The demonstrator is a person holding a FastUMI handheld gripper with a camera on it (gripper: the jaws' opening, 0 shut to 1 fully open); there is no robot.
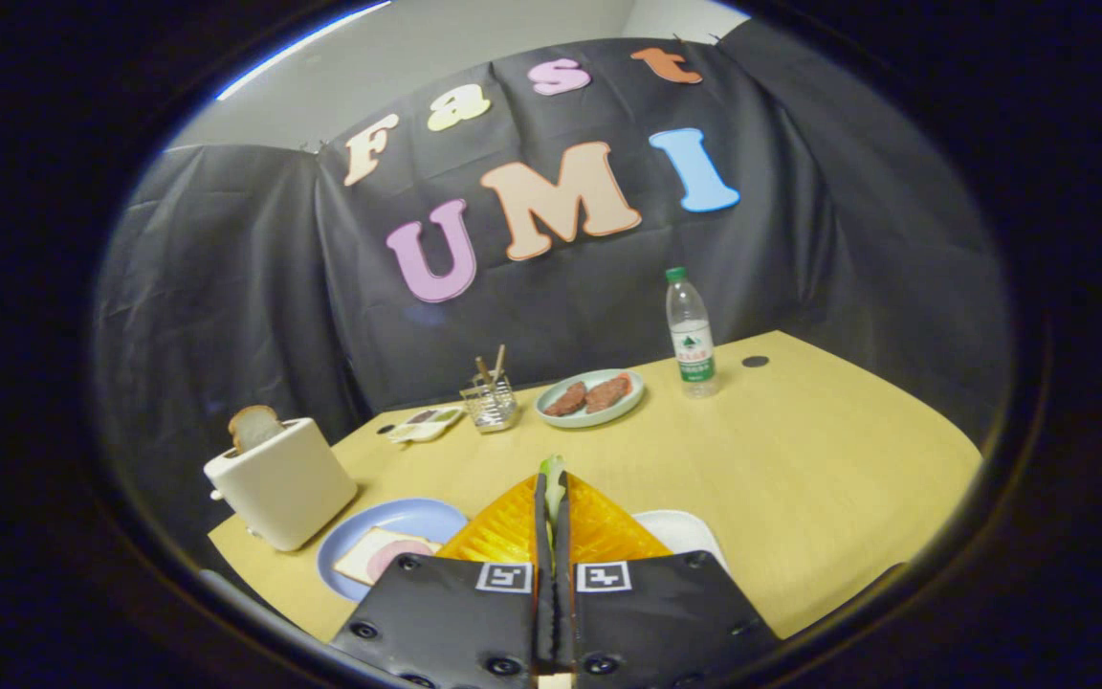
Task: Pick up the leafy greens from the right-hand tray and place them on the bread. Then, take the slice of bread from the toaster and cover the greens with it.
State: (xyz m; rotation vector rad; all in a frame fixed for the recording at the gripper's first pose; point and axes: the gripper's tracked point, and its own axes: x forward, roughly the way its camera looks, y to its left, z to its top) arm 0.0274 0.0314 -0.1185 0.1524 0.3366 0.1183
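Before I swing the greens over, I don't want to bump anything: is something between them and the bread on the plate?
Nothing visible: hand-held gripper holds greens above bread; toaster stands beyond.

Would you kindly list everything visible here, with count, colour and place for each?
table: one, light wood, under everything
toaster: one, cream, left of the fingers, by the blue plate
bread slice in toaster: one, white with brown crust, standing out of the slot
blue plate: one, light blue, just left of the fingers
bread on plate: one slice, with a pink round piece on it
white tray: one, just right of the fingers
green plate: one, pale green, far beyond the fingers, holding two reddish-brown patties
wire holder: one, with sticks, left of the green plate
small dish: one, whitish, left of the holder
water bottle: one, clear, green cap, right of the green plate
leafy greens: one piece, pale green, between the fingertips
tool: one, fingers shut on the greens
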